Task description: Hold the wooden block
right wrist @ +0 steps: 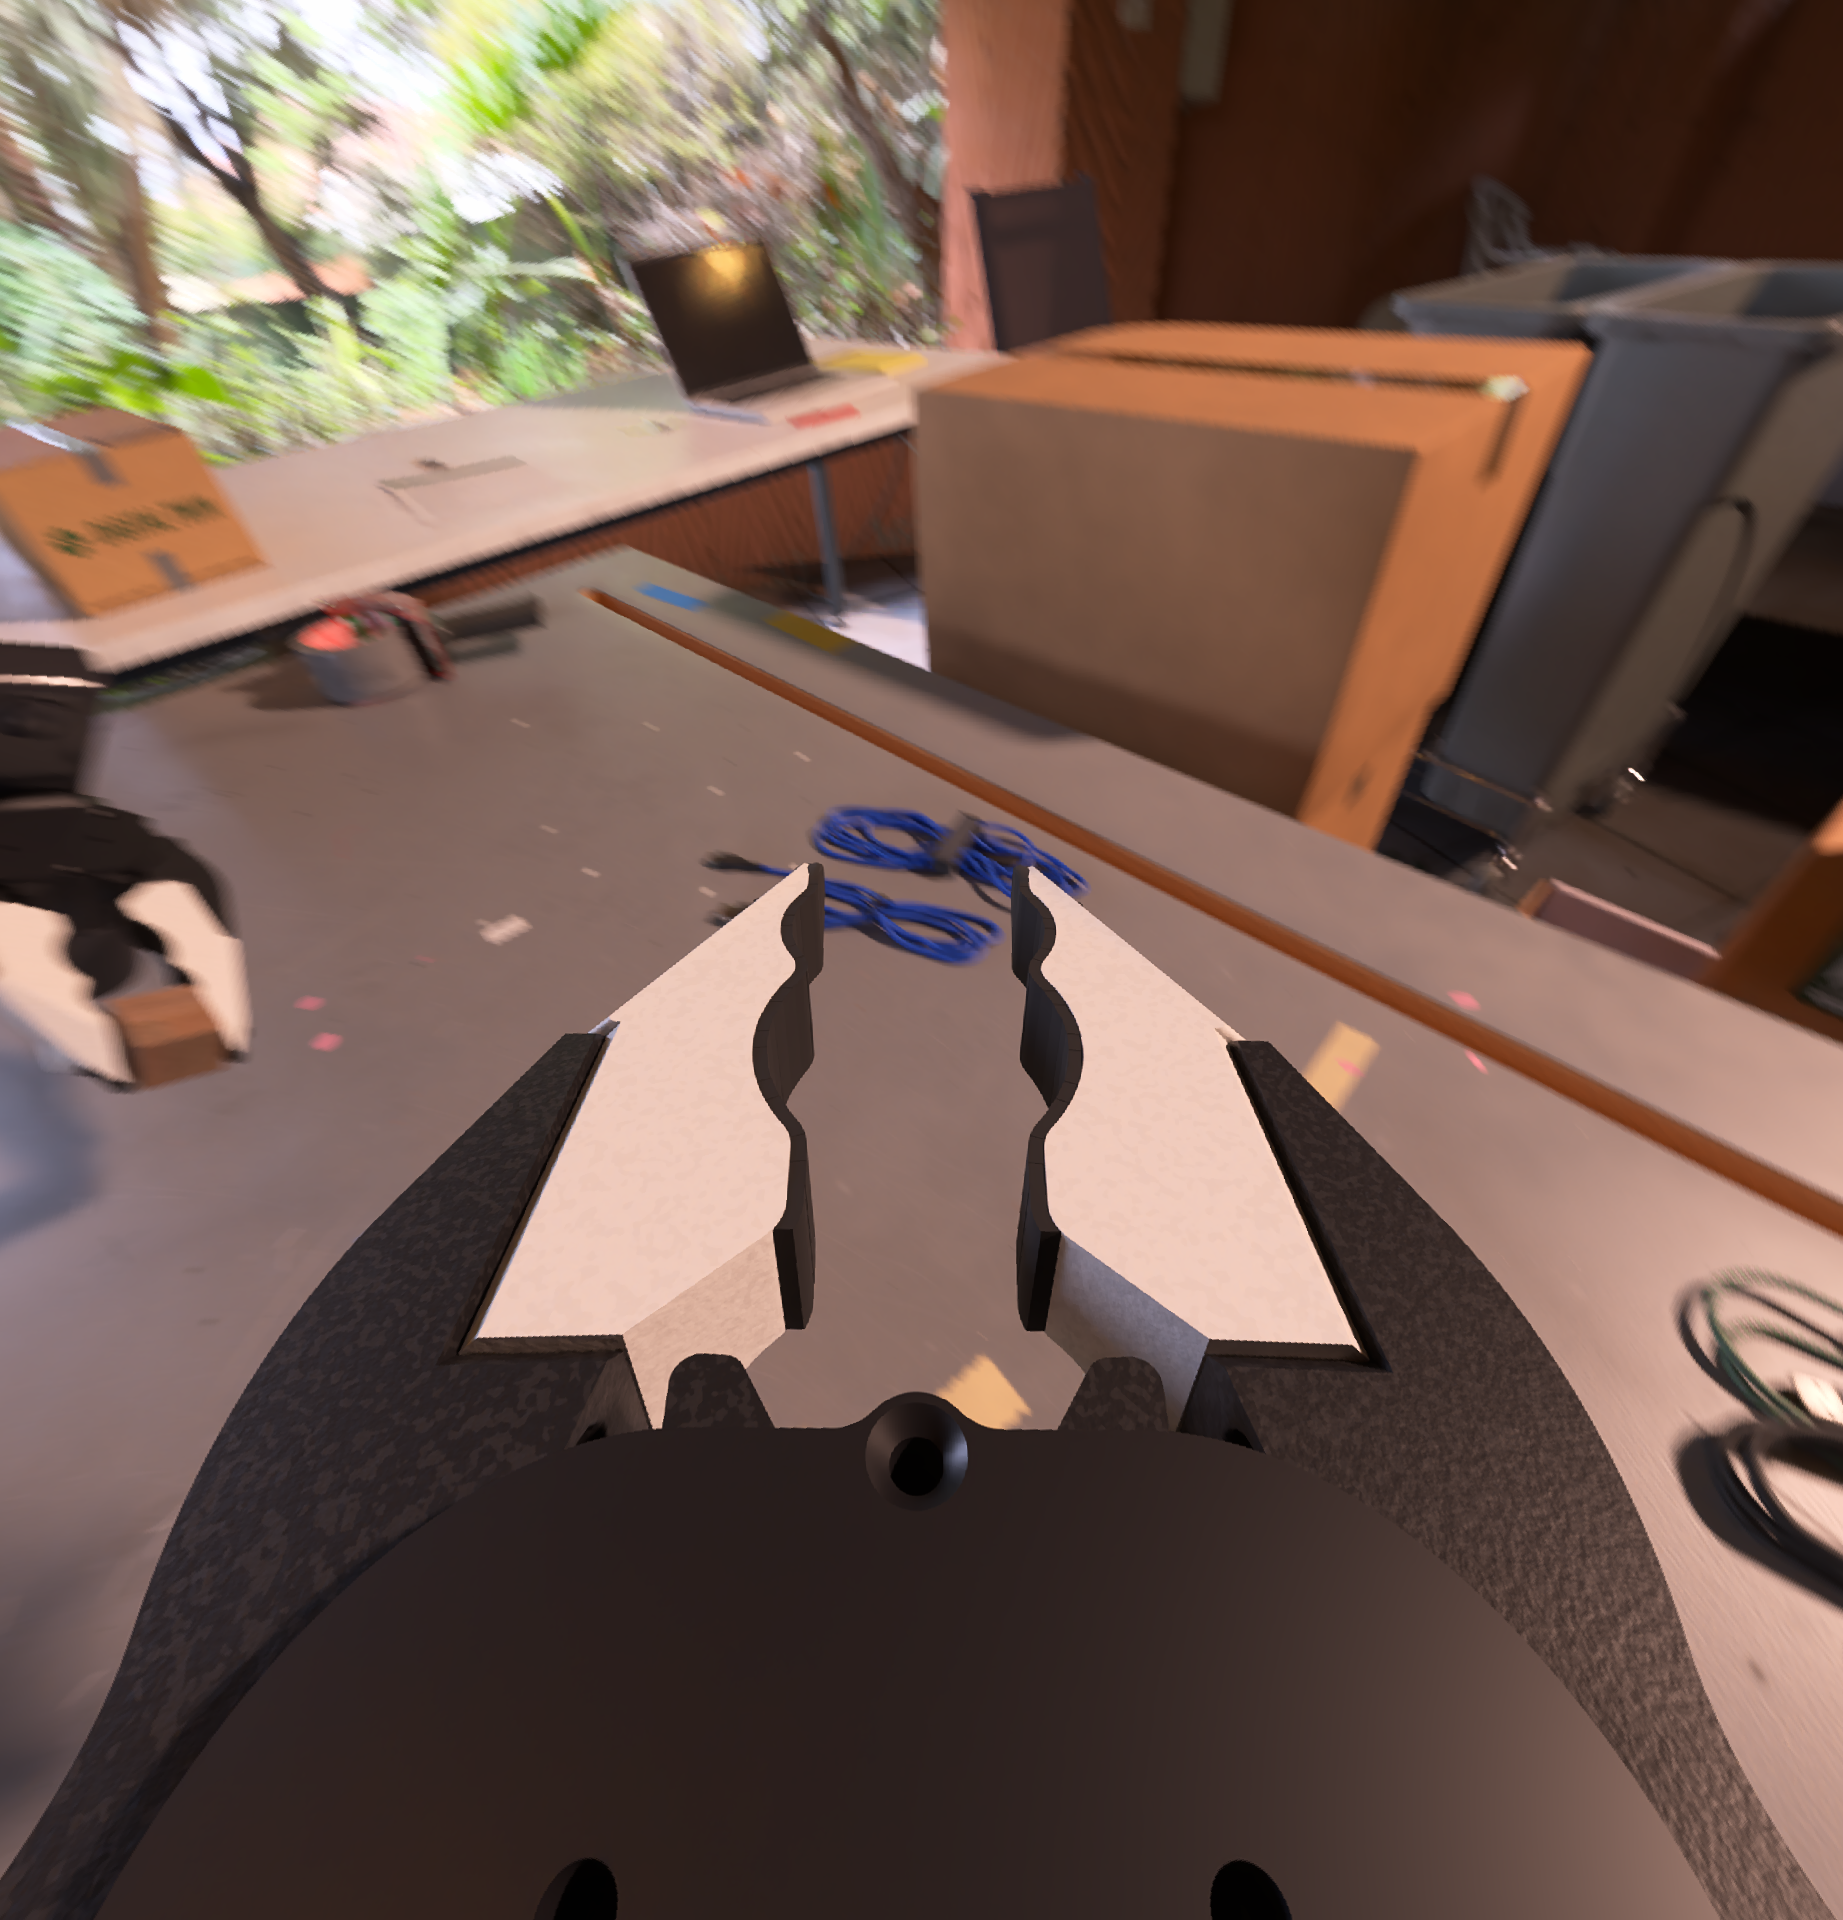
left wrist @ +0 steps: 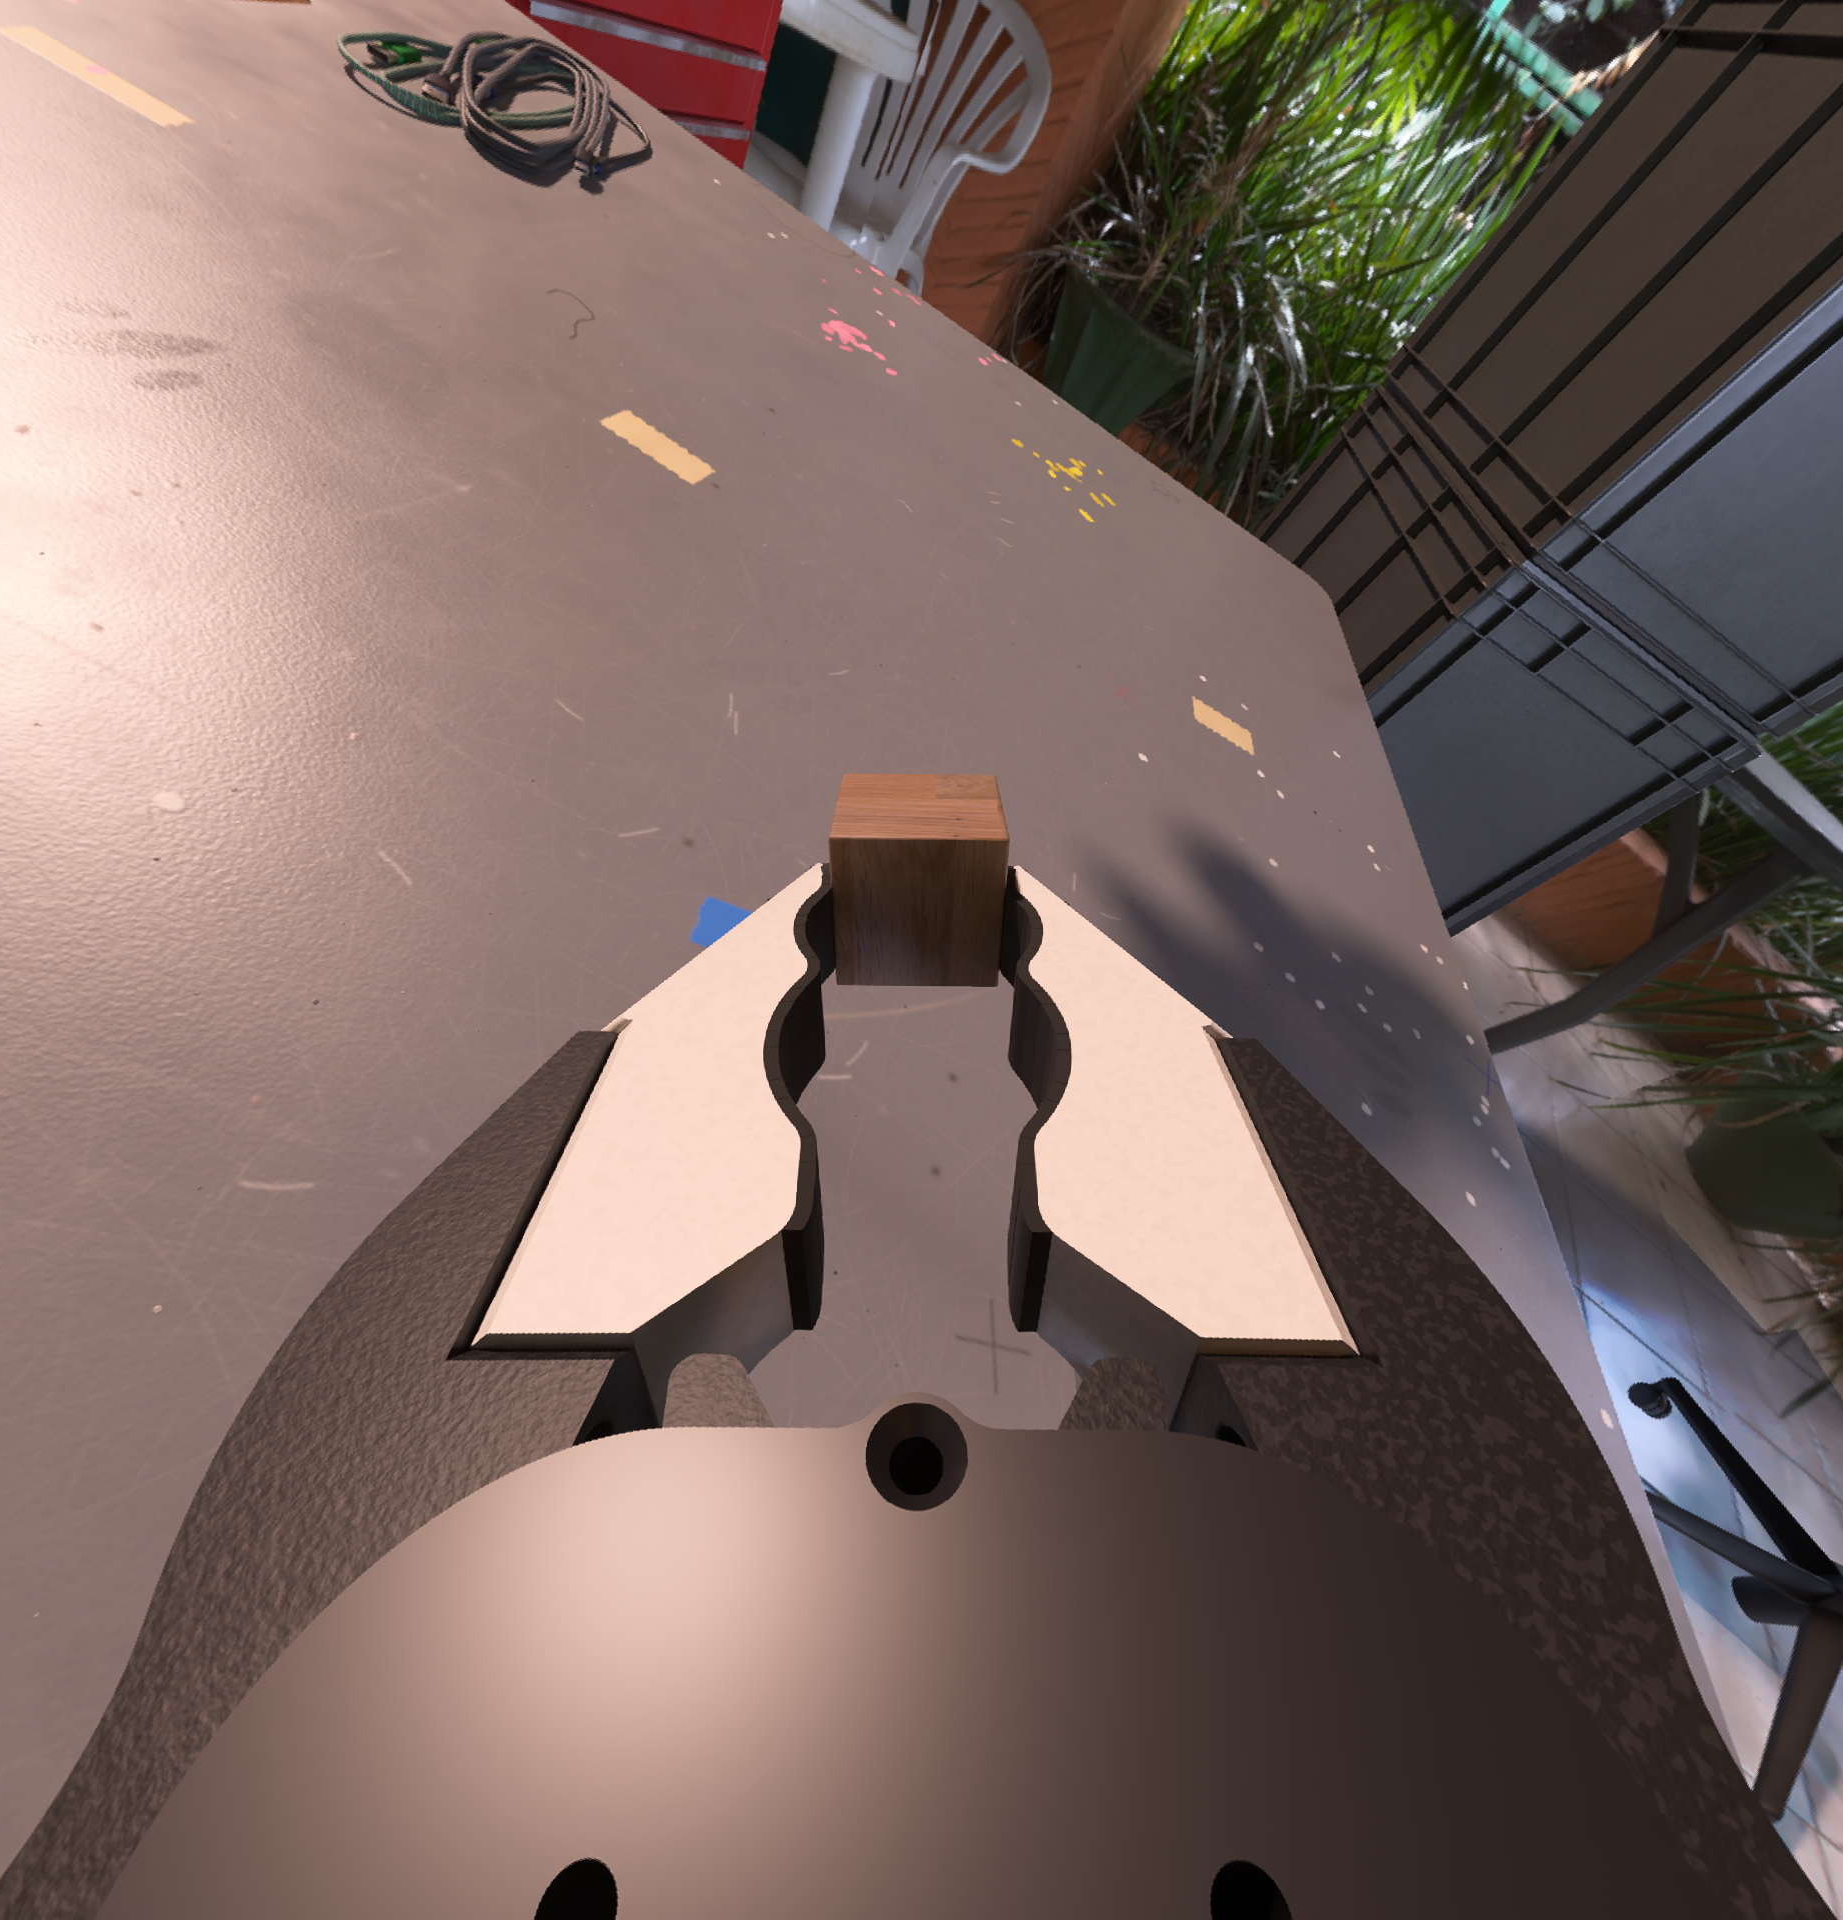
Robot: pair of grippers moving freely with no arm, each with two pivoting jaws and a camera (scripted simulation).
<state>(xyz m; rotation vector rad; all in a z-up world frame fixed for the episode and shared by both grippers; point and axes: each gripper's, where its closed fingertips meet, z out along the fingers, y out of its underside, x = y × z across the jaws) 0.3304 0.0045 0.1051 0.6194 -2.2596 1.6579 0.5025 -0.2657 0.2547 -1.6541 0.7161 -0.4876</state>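
Note:
A small brown wooden block sits between the fingertips of my left gripper, whose jaws press on its two sides. The grey table lies under it; I cannot tell whether the block touches the table. In the right wrist view the left gripper shows at the far left with the block in its tips. My right gripper is open and empty, well away from the block, over the table.
A coil of grey and green cable lies far off. The table edge is close on the right. Blue cables lie ahead of the right gripper, more cables at right. A cardboard box and grey bins stand beyond.

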